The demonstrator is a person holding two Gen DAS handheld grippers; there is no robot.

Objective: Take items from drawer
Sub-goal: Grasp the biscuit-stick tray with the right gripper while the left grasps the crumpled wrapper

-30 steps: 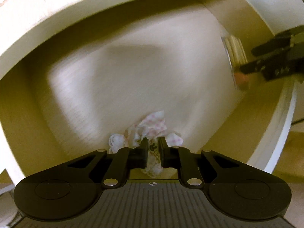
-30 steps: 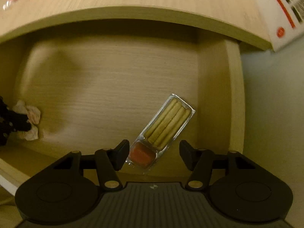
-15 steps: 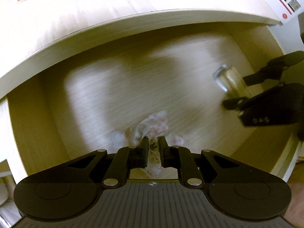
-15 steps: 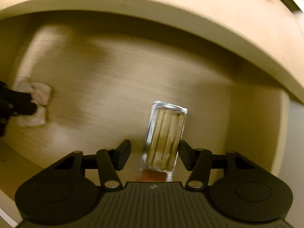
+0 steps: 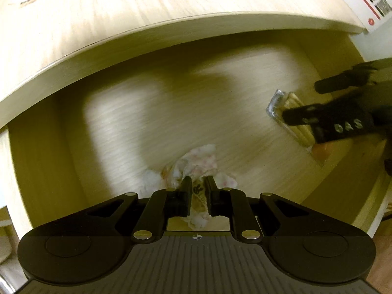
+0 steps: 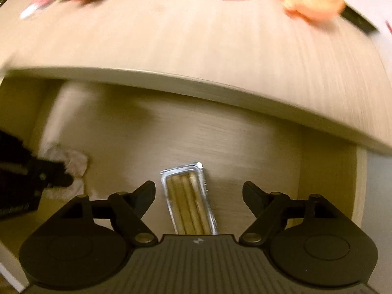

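Both grippers pointed steeply down into the drawer [image 5: 137, 112]: the left gripper [image 5: 198, 183] pinched the wrapper [image 5: 196, 164], its jaws easing; the right gripper [image 6: 199, 191] was spreading wide around the untouched snack pack [image 6: 188, 201], below the desk [image 6: 196, 49].

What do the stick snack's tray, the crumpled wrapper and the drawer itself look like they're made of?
Snack tray: clear rigid plastic, glossy; the sticks show through it and its rim glints.
Crumpled wrapper: thin paper or film, matte white with pink print; it holds sharp creases, pinched in the left gripper.
Drawer: pale wood-grain board, likely laminate; fine even lines, flat sheen.
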